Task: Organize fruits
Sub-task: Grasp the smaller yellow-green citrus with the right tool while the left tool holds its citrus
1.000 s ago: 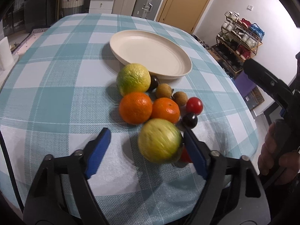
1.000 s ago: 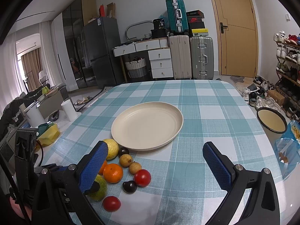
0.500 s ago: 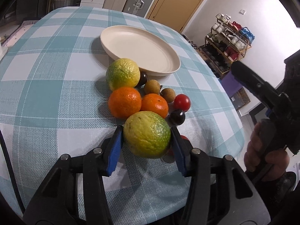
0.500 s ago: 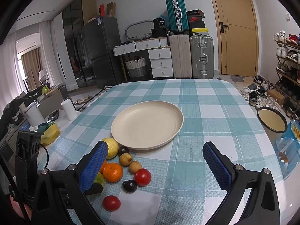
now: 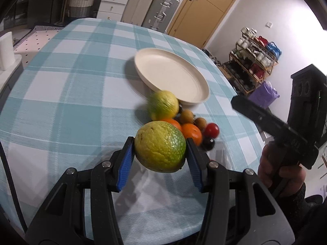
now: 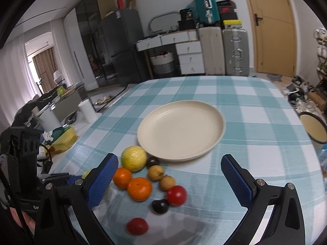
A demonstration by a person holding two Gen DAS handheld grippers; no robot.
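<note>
The left claw [image 5: 160,159] is clamped on a big green-yellow citrus [image 5: 160,147], both blue pads pressed against its sides; it appears lifted off the desk [image 5: 61,102], though the underside is hidden. The step in hand looks like the carry — getting this first fruit to the plate [image 5: 171,74], which sits bare beyond the cluster. On the cloth near the plate's rim lie a second citrus [image 6: 133,158], two oranges [image 6: 139,188], two brown fruits [image 6: 156,173], two tomatoes [image 6: 176,195] and dark plums [image 6: 160,206]. The right claw [image 6: 169,180] hangs open above them, holding nothing. Next, I'd judge, the left one must pass over the pile without clipping it, then lower onto the plate before letting go — a round fruit may roll.
</note>
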